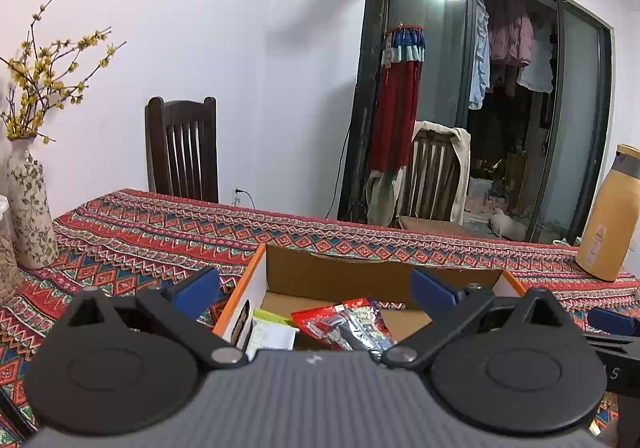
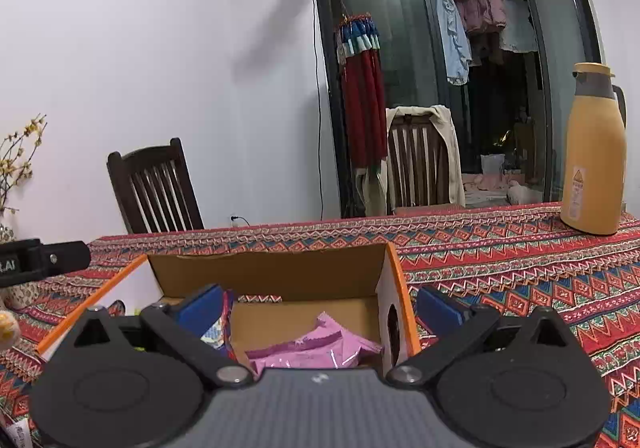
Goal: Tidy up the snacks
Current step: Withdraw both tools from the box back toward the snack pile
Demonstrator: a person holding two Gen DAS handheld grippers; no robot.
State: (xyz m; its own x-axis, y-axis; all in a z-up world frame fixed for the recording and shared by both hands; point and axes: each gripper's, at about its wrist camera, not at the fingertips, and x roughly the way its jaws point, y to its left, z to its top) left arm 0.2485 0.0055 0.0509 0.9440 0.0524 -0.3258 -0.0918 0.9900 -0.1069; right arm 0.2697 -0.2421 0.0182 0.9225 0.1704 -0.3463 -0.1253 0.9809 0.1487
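An open cardboard box (image 1: 360,276) with an orange rim sits on the patterned tablecloth. In the left wrist view it holds a red and silver snack packet (image 1: 344,322) and a white and green packet (image 1: 272,332). My left gripper (image 1: 316,286) is open and empty, just above the box's near side. In the right wrist view the box (image 2: 272,272) holds a pink packet (image 2: 320,348) and a blue and red packet (image 2: 220,328) at the left. My right gripper (image 2: 318,306) is open and empty over the box's right part; its right finger (image 2: 440,310) is outside the box wall.
A yellow thermos (image 2: 592,152) stands at the table's far right. A patterned vase (image 1: 28,208) with yellow flowers stands at the far left. Two wooden chairs (image 1: 184,152) stand behind the table by the wall and glass door. The left gripper's body (image 2: 40,256) shows at the right view's left edge.
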